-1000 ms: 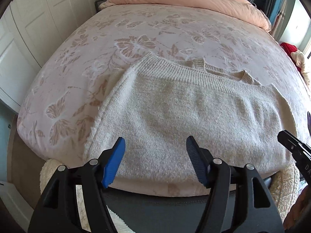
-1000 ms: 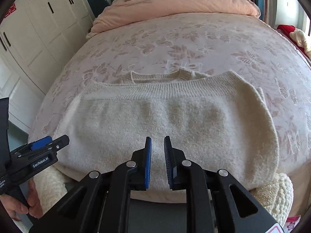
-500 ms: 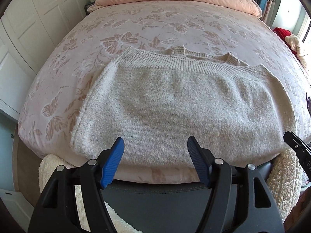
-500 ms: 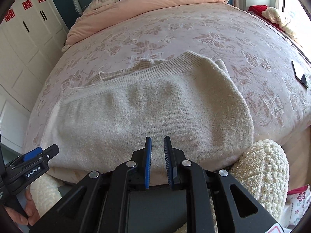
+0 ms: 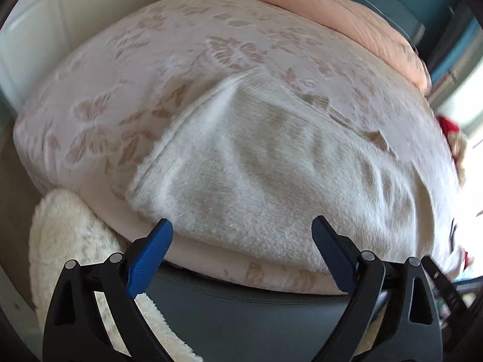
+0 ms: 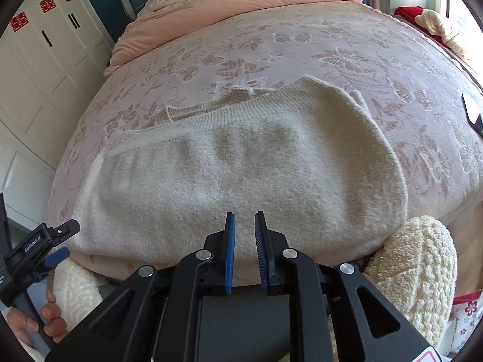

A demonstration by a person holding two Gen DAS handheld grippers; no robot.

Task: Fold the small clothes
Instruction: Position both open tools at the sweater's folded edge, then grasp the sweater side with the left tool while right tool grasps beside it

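While left tongs (image 5: 241, 238) gape and right tongs (image 6: 244, 232) nearly close, both empty, cream sweater (image 6: 241, 175) lies folded flat

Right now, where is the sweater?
The sweater lies folded on the bed near its front edge, just ahead of both grippers, held by neither.

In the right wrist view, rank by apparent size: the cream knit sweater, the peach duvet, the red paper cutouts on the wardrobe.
1. Cream knit sweater
2. Peach duvet, though it lies farther from the camera, so its true size is unsure
3. Red paper cutouts
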